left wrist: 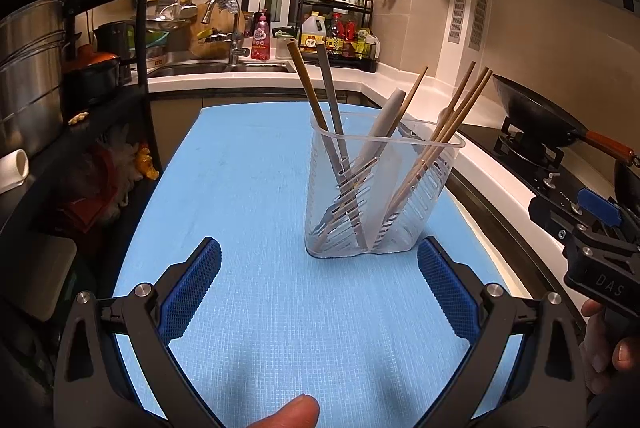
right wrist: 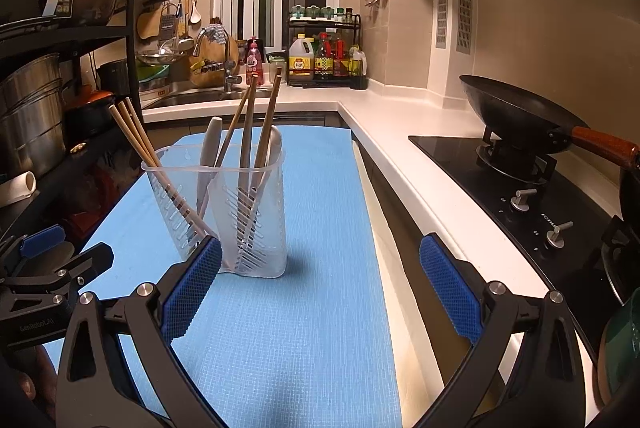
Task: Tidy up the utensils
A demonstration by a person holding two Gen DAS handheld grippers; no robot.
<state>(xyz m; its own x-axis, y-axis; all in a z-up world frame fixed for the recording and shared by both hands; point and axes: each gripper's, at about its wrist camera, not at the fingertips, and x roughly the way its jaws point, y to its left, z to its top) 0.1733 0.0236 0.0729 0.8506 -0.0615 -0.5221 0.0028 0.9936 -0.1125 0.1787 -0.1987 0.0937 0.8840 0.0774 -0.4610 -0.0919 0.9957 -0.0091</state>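
Observation:
A clear plastic utensil holder (left wrist: 372,228) stands upright on the blue mat (left wrist: 256,188). It holds several wooden chopsticks (left wrist: 460,112), a grey-handled utensil (left wrist: 330,88) and a white spoon (left wrist: 384,124). In the right wrist view the holder (right wrist: 256,224) stands just beyond the left fingertip. My left gripper (left wrist: 319,270) is open and empty, just in front of the holder. My right gripper (right wrist: 320,268) is open and empty, to the holder's right; it also shows at the right edge of the left wrist view (left wrist: 592,240).
A white counter (right wrist: 400,132) runs along the mat's right side, with a black hob (right wrist: 540,208) and a wok (right wrist: 516,112). A sink (left wrist: 224,68) and bottle rack (left wrist: 340,28) stand at the back. A dark shelf with pots (left wrist: 32,76) is at left.

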